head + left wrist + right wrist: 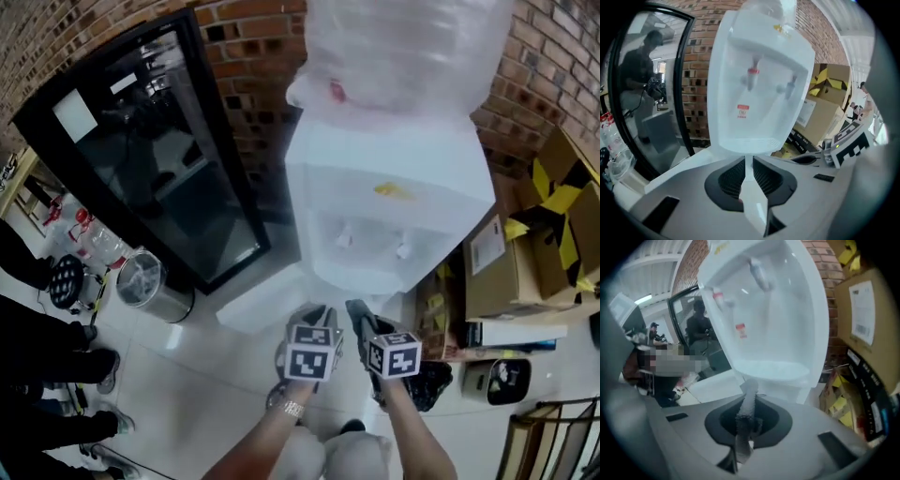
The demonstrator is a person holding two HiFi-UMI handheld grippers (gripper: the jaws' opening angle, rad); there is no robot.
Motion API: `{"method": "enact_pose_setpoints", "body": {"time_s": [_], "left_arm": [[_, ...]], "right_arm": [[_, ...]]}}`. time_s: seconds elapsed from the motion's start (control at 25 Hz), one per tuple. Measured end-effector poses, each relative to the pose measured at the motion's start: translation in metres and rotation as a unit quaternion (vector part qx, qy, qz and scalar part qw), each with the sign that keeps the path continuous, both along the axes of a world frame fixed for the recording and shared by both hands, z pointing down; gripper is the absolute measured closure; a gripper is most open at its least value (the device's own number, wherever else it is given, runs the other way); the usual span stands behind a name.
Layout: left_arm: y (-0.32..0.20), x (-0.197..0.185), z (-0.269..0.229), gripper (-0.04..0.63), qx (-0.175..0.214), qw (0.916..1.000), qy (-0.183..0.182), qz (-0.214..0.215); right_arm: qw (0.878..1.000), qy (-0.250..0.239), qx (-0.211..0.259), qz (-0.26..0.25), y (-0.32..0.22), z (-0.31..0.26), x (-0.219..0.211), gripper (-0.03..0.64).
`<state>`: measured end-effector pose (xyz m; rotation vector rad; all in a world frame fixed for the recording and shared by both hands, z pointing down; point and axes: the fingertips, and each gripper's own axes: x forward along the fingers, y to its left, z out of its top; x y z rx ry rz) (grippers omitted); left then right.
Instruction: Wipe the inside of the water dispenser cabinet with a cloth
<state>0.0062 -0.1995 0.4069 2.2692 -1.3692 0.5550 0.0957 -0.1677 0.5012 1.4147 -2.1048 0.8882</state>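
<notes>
The black glass-fronted cooler [159, 150] filled the 10 o'clock side. The white water dispenser [384, 197] stood at 12 o'clock, its plastic-wrapped bottle [403, 47] on top. Cardboard boxes [506, 267] were stacked at 3 o'clock, and what they held could not be seen. A white cabinet door [258, 302] hung open towards 10 o'clock, but the cabinet's inside lay under the tap recess and showed in no view. I could not tell what was in the steel bin [150, 281] by the cooler.

Both grippers were side by side at 6 o'clock, aimed at 12 o'clock. The right gripper [361, 317] pinched a grey cloth [749, 401], whose long axis ran straight ahead beyond the jaws. The left gripper [314, 319] had its jaws pressed almost together, with nothing visible between them. I judged the right gripper better placed to go low into the cabinet.
</notes>
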Motion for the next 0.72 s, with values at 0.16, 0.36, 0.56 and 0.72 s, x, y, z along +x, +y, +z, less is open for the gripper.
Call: {"method": "enact_pose_setpoints", "body": {"time_s": [0.16, 0.36, 0.56, 0.72], "left_arm": [[-0.045, -0.006, 0.053, 0.543, 0.023, 0.9997, -0.012, 0.002], [-0.070, 0.000, 0.097, 0.543, 0.044, 0.9989, 0.011, -0.016], [-0.070, 0.007, 0.122, 0.543, 0.038, 0.9986, 0.025, -0.027], [-0.066, 0.011, 0.131, 0.543, 0.031, 0.9992, 0.016, -0.020]], "right_arm": [[1.000, 0.009, 0.020, -0.014, -0.043, 0.086, 0.002, 0.598], [0.999, -0.003, 0.045, -0.014, -0.088, 0.138, -0.006, 0.598], [0.997, -0.011, 0.078, 0.003, -0.121, 0.146, -0.011, 0.598], [0.995, -0.022, 0.096, 0.002, -0.136, 0.141, -0.030, 0.598]]}}
